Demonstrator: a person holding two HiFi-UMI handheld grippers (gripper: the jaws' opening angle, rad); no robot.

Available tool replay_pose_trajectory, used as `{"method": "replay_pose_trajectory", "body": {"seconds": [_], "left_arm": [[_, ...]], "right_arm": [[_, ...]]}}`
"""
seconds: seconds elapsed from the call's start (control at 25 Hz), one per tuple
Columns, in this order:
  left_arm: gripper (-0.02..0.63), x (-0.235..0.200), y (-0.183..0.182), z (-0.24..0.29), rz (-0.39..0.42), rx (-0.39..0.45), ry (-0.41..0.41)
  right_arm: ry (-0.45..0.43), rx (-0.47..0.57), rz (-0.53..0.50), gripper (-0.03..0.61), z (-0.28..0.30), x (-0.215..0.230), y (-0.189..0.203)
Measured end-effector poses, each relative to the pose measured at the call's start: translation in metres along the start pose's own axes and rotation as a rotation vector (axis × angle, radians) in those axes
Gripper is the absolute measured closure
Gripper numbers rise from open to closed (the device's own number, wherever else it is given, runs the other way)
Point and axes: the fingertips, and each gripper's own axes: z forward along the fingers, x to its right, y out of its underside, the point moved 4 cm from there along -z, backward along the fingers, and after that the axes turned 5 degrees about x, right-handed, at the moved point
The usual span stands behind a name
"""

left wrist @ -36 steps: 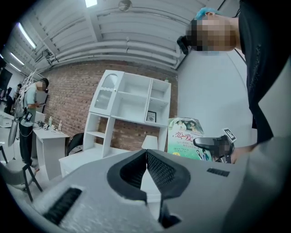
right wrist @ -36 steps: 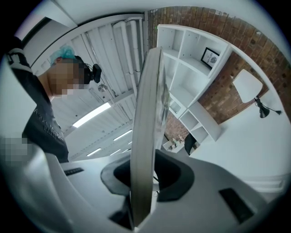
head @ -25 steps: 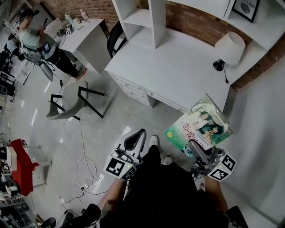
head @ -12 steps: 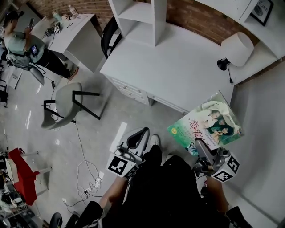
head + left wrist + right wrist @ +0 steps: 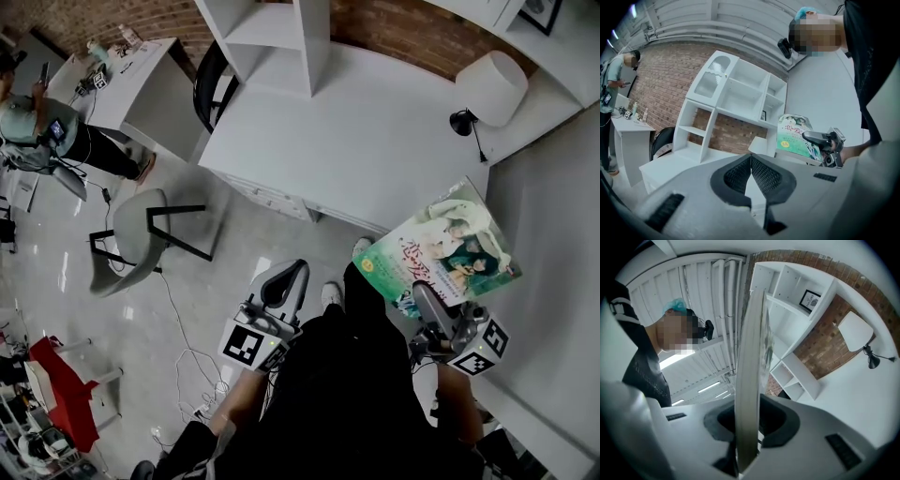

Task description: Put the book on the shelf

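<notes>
So far only the pick-up looks done. Nearest the body, the right gripper (image 5: 427, 298) has its jaws closed on the lower edge of the book (image 5: 446, 251). In the right gripper view the pads press both covers, with the book standing edge-on between them. From the head view its green cover faces up and it hangs in the air near the front right corner of the desk (image 5: 375, 141). The left gripper (image 5: 284, 284) is level with it, jaws brought together with nothing between them.

Beyond, the white desk is bare but for a lamp (image 5: 490, 86) at its far right. Farthest off, against the brick wall (image 5: 412, 33), stands the white shelf unit (image 5: 281, 28), well apart from the book. Its compartments look mostly free, though a framed picture (image 5: 809, 300) seems to sit in one. What is left, I'd judge, is the whole carry across the desk, then setting the book in and letting go.
</notes>
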Motion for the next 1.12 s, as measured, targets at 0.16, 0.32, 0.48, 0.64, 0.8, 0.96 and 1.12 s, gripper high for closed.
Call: {"method": "replay_pose_trajectory", "body": {"seconds": [0.16, 0.32, 0.48, 0.64, 0.8, 0.96, 1.12], "left_arm": [[0.595, -0.002, -0.014, 0.012, 0.038, 0.003, 0.019], [0.595, -0.009, -0.024, 0.025, 0.061, -0.003, 0.022], [0.595, -0.009, -0.035, 0.045, 0.08, -0.007, 0.042], [0.595, -0.016, -0.038, 0.068, 0.081, -0.014, 0.038], [0.595, -0.025, -0.042, 0.093, 0.084, -0.012, 0.037], [0.595, -0.034, -0.053, 0.128, 0.094, -0.021, 0.046], [0.595, -0.061, -0.077, 0.189, 0.08, -0.014, 0.044]], "right_arm": [[0.0, 0.012, -0.008, 0.499, 0.005, 0.012, -0.007], [-0.011, 0.024, -0.013, 0.499, 0.016, 0.02, -0.012], [-0.025, 0.023, -0.003, 0.499, 0.026, 0.031, -0.019], [-0.029, 0.013, 0.013, 0.499, 0.038, 0.049, -0.025], [-0.035, 0.002, 0.021, 0.499, 0.05, 0.069, -0.031], [-0.032, 0.003, 0.023, 0.499, 0.067, 0.091, -0.051], [-0.057, 0.002, -0.002, 0.499, 0.113, 0.132, -0.09]]}}
